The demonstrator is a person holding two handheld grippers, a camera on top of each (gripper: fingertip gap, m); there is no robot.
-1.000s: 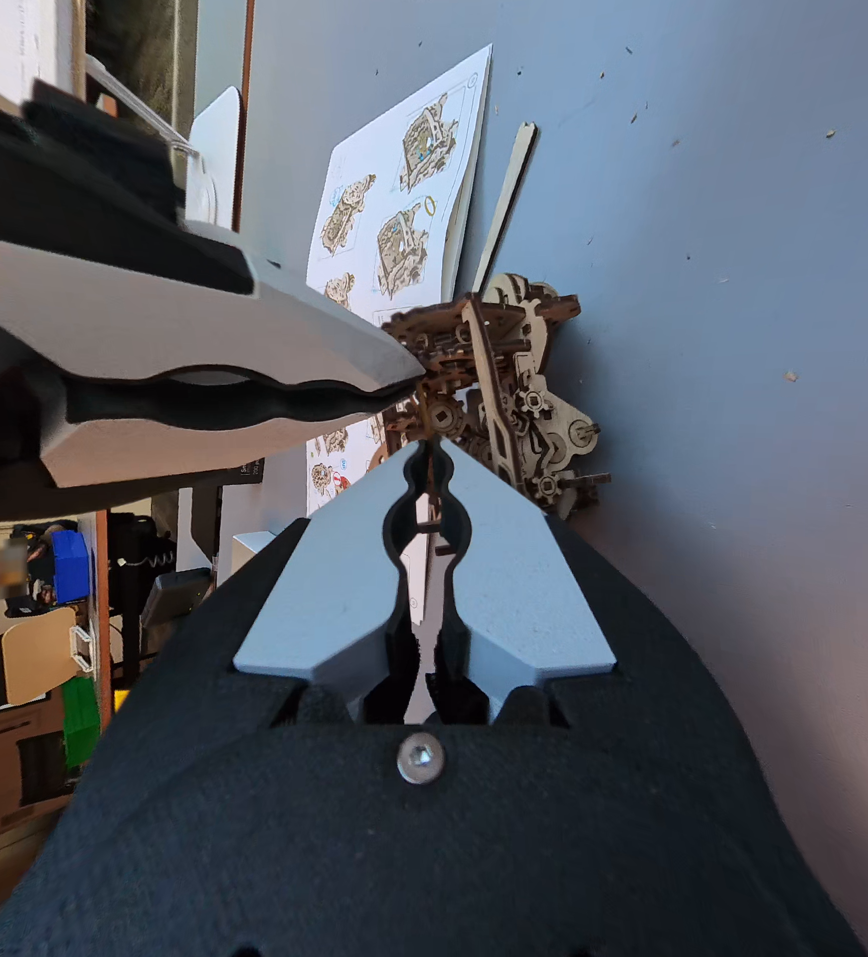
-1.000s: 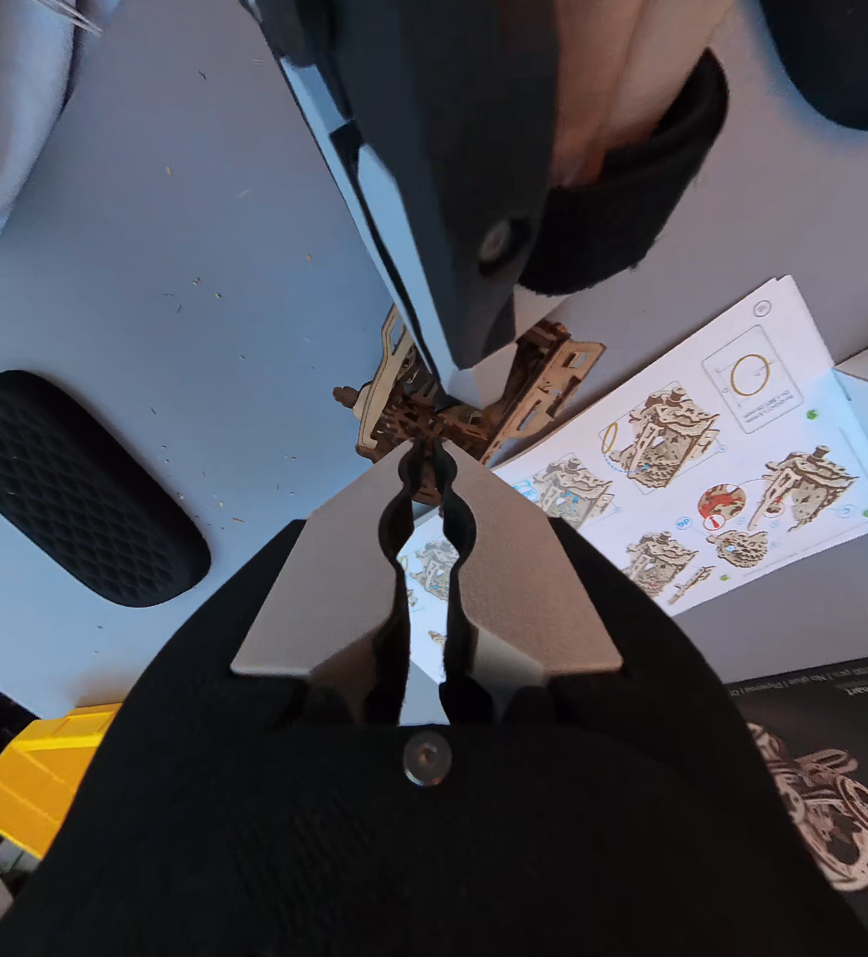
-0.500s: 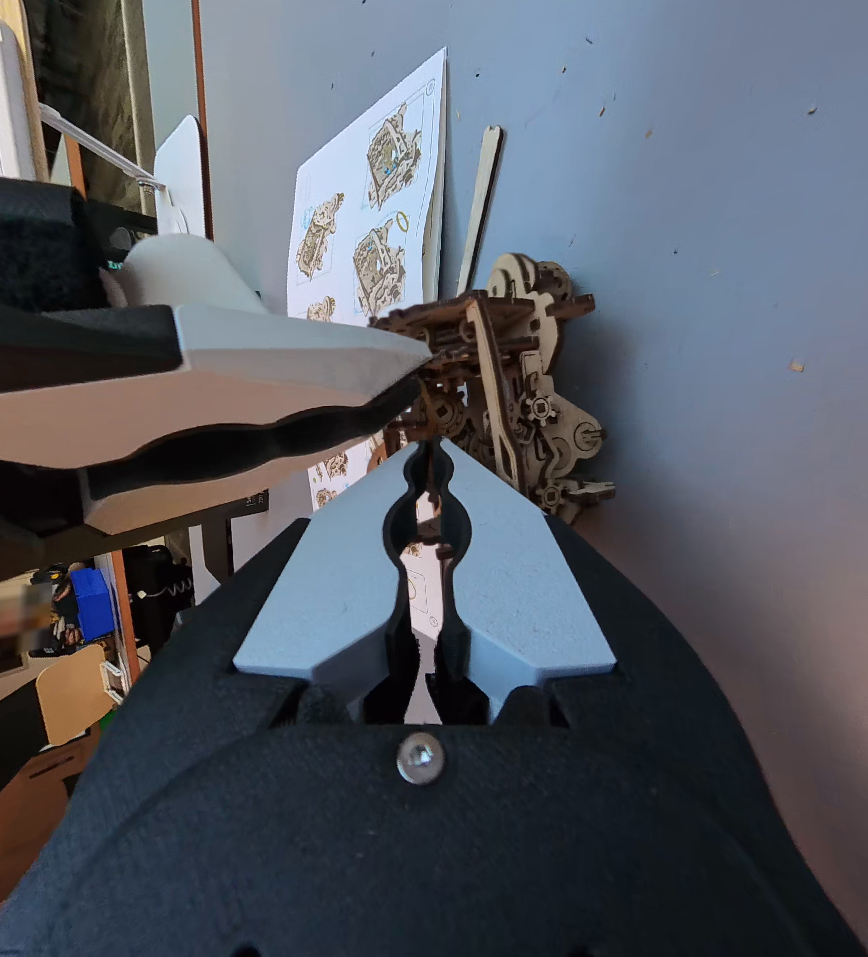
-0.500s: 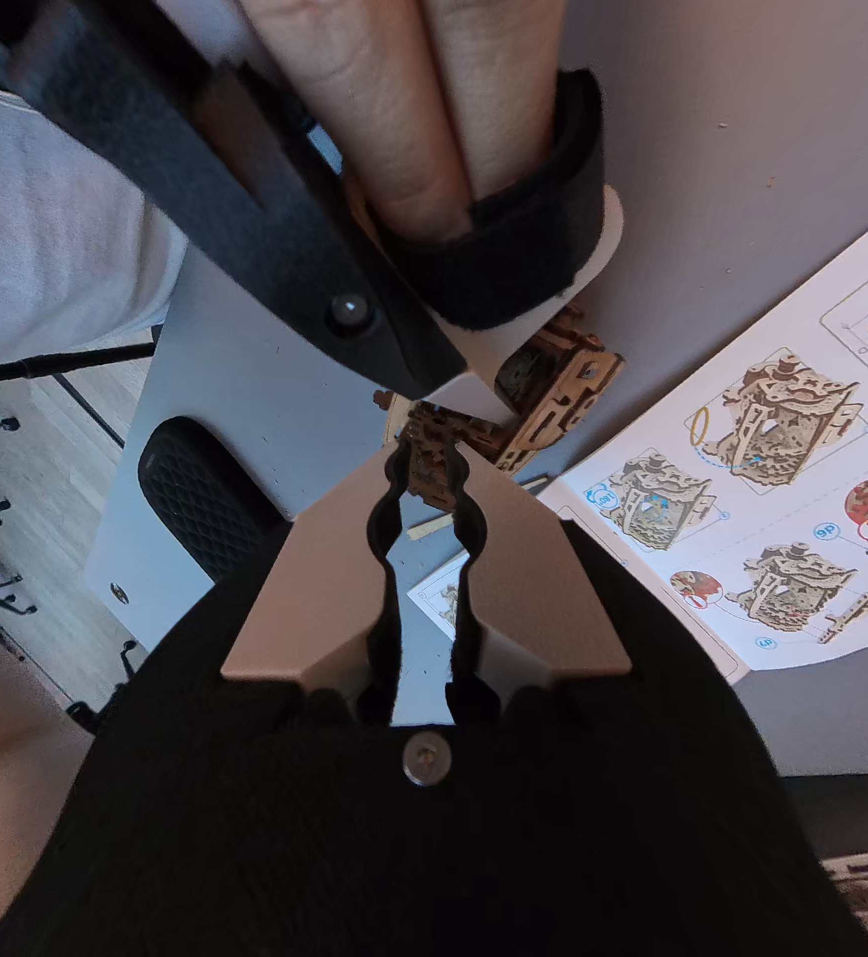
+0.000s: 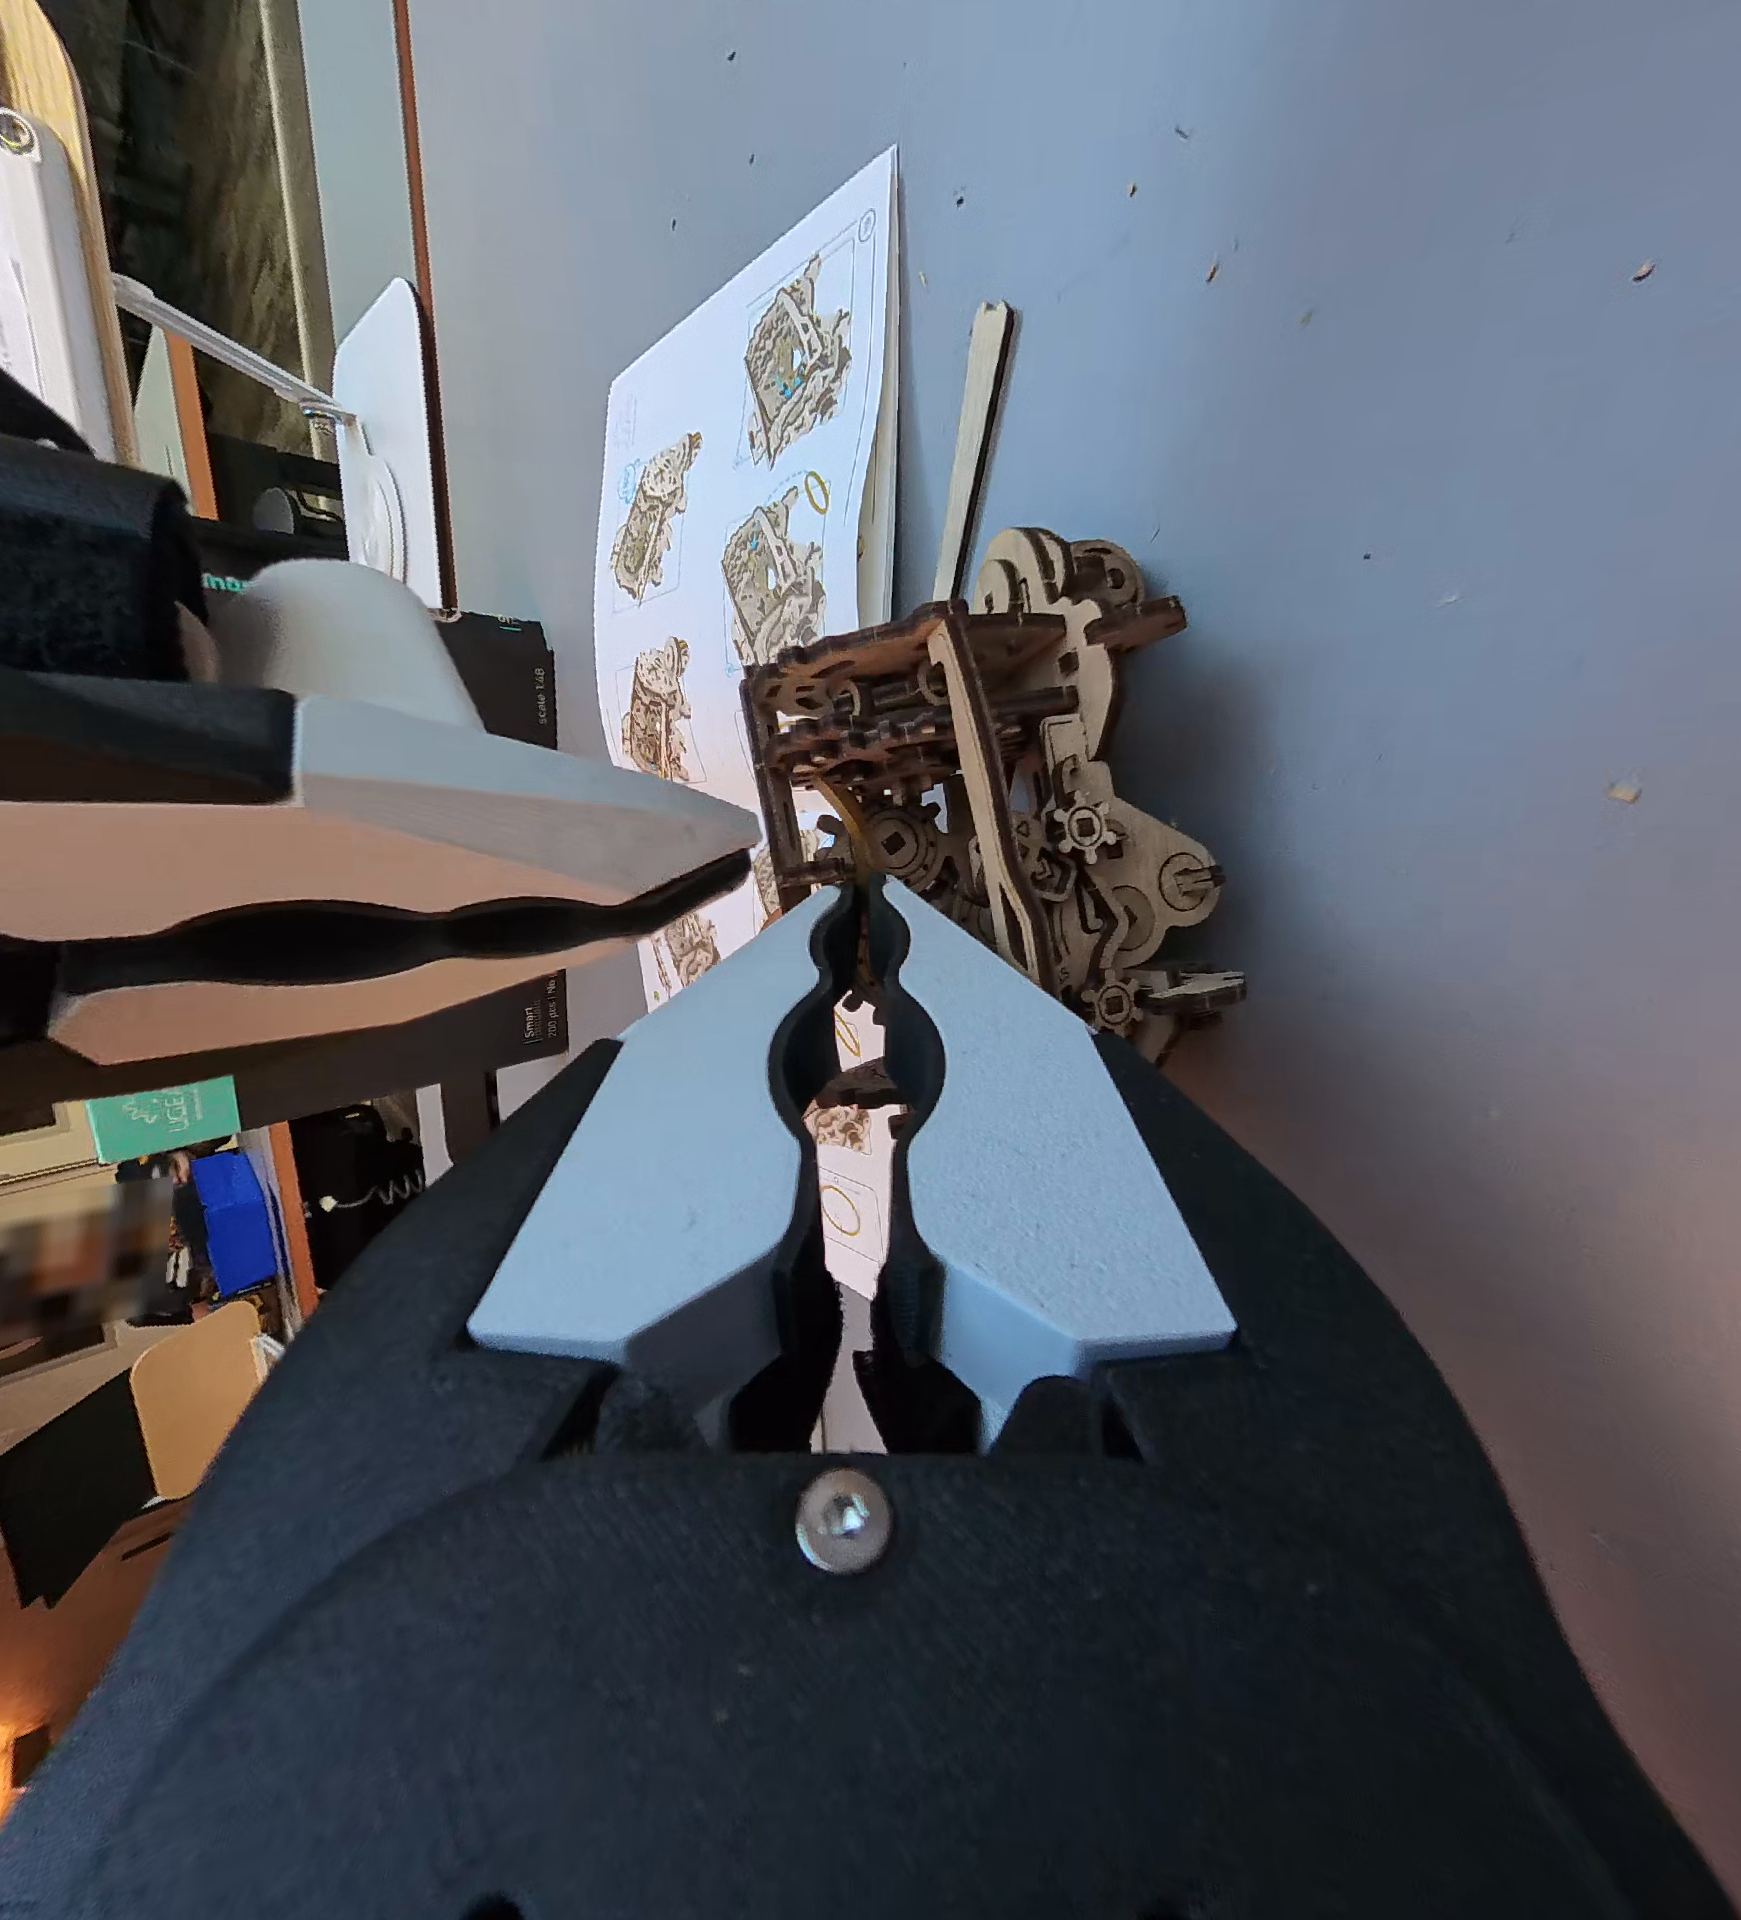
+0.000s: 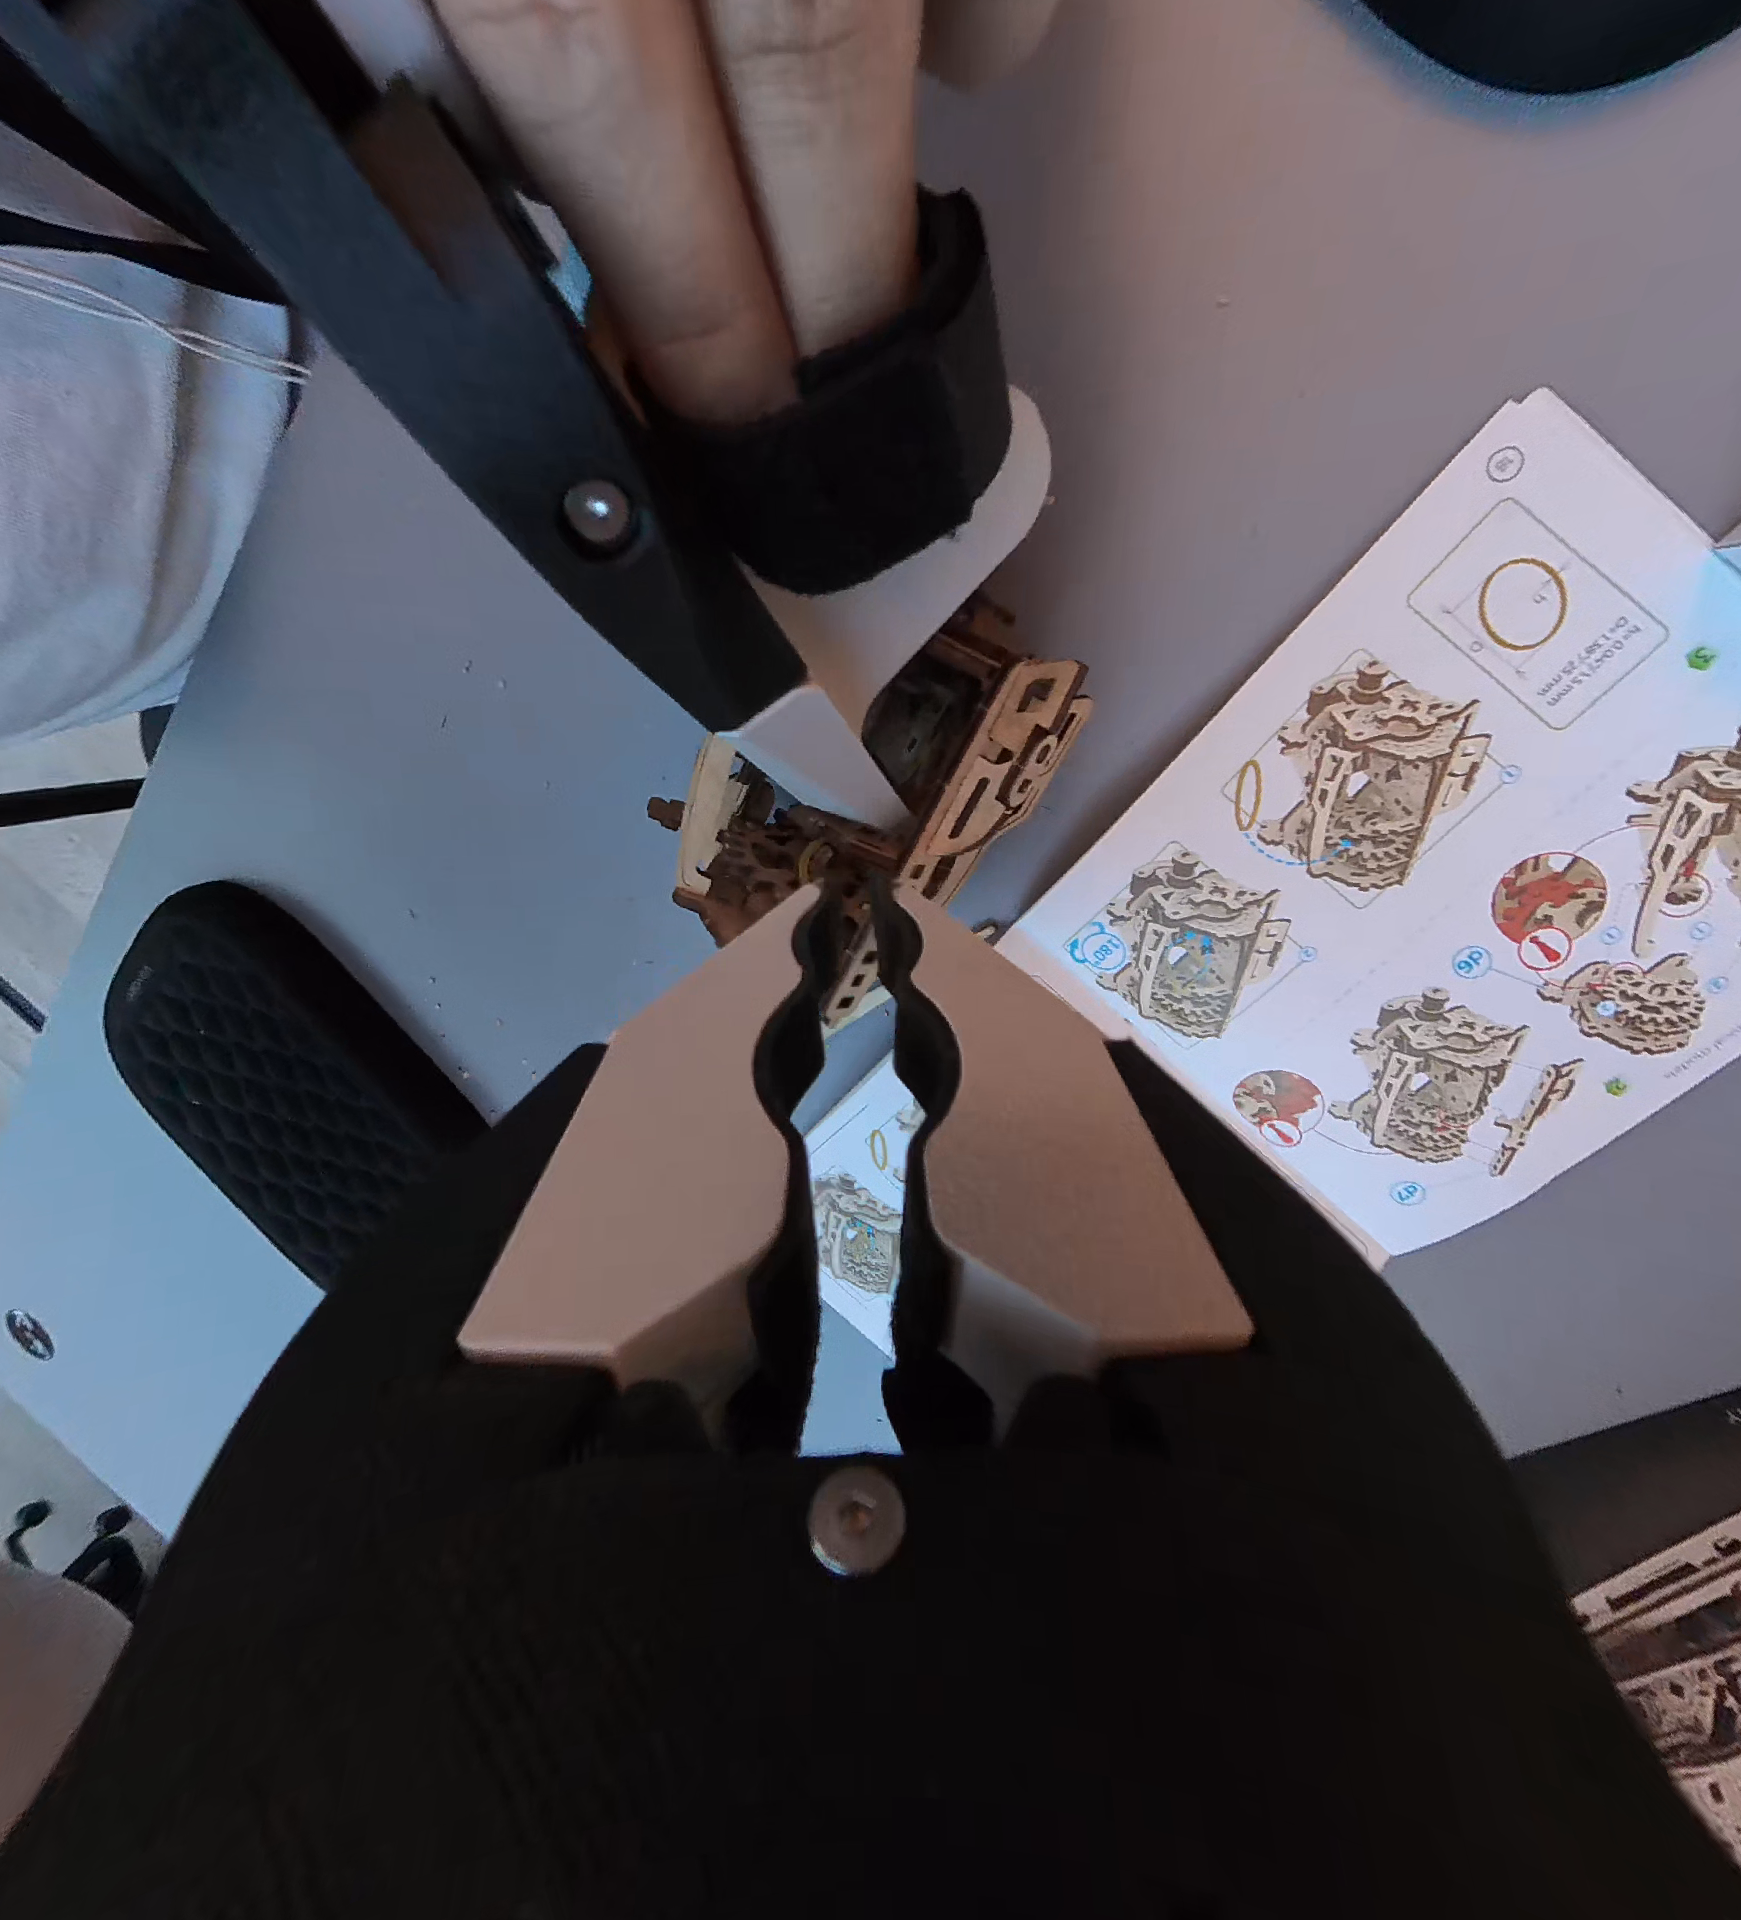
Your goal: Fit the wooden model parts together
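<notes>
From the left wrist view we look along our left tool (image 5: 868,896), rolled so that the grey worktop (image 5: 1468,436) stands like a wall on the right, very near the wooden model (image 5: 1001,790). From the right wrist view we look steeply down over our right tool (image 6: 850,902) at the same worktop. Both views share the model, the instruction sheet (image 6: 1468,831) and each other's tool tips.

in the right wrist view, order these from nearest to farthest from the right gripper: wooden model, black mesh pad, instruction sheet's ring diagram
1. wooden model: at the right gripper tips, just ahead.
2. black mesh pad: on the table, off to the left.
3. ring diagram: far upper right on the instruction sheet.
</notes>
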